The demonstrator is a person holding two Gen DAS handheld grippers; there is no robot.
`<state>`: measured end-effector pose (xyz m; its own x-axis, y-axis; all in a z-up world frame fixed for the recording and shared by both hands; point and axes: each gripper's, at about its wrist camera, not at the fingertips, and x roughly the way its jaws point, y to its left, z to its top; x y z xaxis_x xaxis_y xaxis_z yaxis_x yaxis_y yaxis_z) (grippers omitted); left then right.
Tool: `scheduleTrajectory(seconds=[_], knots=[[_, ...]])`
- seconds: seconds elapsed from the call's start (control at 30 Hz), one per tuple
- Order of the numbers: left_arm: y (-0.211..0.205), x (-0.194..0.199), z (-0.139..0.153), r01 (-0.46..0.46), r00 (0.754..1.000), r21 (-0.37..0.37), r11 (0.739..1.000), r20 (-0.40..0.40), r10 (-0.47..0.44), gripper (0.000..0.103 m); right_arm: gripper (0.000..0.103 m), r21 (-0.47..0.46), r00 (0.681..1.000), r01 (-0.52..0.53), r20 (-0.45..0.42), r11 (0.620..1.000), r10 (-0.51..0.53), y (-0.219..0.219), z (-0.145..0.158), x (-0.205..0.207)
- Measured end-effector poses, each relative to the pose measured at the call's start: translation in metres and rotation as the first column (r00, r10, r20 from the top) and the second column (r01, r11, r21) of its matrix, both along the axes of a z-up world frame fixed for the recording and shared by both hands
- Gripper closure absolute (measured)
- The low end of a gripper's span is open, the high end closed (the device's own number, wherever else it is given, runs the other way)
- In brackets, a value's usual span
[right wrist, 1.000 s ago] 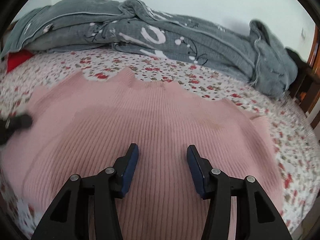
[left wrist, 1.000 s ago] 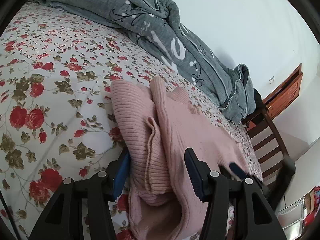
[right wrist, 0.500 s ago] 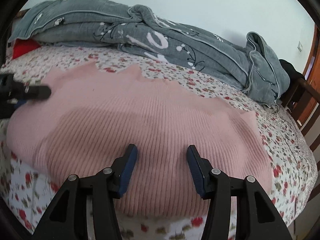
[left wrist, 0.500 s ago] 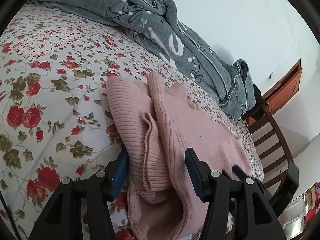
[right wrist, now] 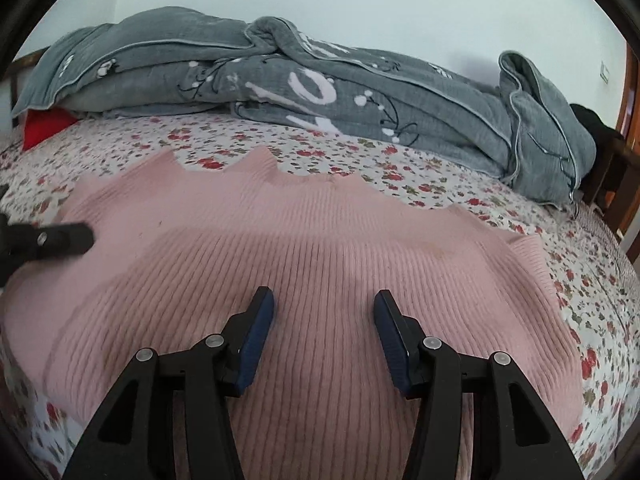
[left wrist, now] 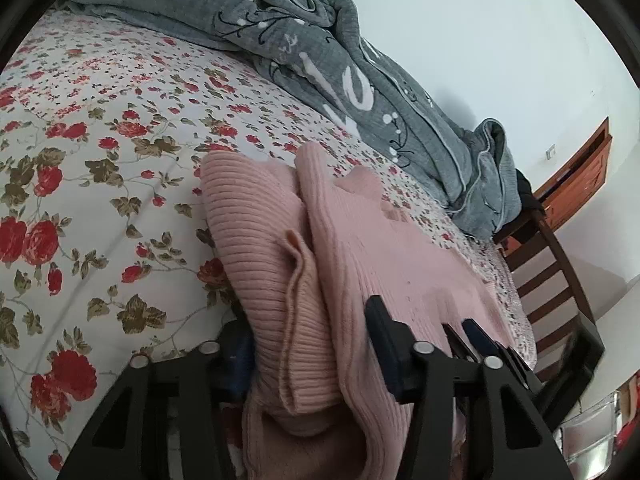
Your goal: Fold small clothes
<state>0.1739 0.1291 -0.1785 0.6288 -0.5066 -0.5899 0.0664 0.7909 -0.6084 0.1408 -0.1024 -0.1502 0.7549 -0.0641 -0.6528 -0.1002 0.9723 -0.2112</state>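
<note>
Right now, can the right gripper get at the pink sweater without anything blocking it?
Probably yes. The right gripper is open just above the pink sweater, and nothing lies between its fingers and the knit.

The flowered bed (left wrist: 100, 184) lies bare to the left of the pink sweater (right wrist: 320, 248), and a bare strip runs along its far side, giving open passage. Beyond that strip the heaped grey quilt (right wrist: 320, 80) blocks the whole far edge. A dark wooden chair (left wrist: 560, 280) stands close against the bed's right side.
</note>
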Motion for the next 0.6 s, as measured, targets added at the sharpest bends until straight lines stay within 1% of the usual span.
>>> scheduleTrajectory(seconds=[0.03,0.07,0.17,0.27,0.37,0.43,0.5,0.57,0.6], knots=[[0.0,0.0,-0.001,-0.002,1.0,-0.001,1.0,0.001,0.002,0.063,0.053,0.0,1.0,-0.004,0.003,1.0,0.004,-0.001,0.0,-0.001],[0.0,0.0,-0.001,-0.004,1.0,-0.006,1.0,0.002,0.004,0.068,0.053,-0.001,1.0,-0.011,0.007,1.0,0.011,-0.002,-0.001,-0.003],[0.002,0.001,-0.004,-0.004,1.0,-0.028,1.0,0.001,0.004,0.074,0.053,-0.001,0.999,-0.033,0.014,0.999,0.033,-0.003,-0.003,-0.005],[0.004,-0.002,-0.004,-0.012,1.0,-0.031,0.999,0.009,0.012,0.075,0.053,-0.001,0.999,-0.044,0.019,0.999,0.044,-0.004,-0.005,-0.005],[0.001,-0.006,-0.002,-0.028,0.999,0.005,1.0,0.016,0.028,0.075,0.053,0.013,0.998,-0.054,0.021,0.998,0.054,-0.006,-0.004,-0.006],[0.0,-0.007,0.001,-0.05,0.999,0.009,0.999,-0.007,0.05,0.075,0.053,0.065,0.996,-0.091,0.001,0.994,0.091,-0.016,0.003,-0.01],[0.0,-0.006,0.006,-0.073,0.997,-0.004,0.997,-0.033,0.073,0.076,0.052,0.162,0.99,-0.139,-0.005,0.977,0.142,-0.032,0.015,-0.016],[-0.002,-0.005,0.016,-0.077,0.996,0.014,0.997,-0.045,0.078,0.077,0.052,0.242,0.987,-0.16,0.024,0.957,0.159,-0.053,0.026,-0.022],[-0.005,-0.004,0.023,-0.073,0.996,0.032,0.997,-0.044,0.074,0.078,0.051,0.256,0.99,-0.137,0.058,0.957,0.126,-0.069,0.033,-0.024]])
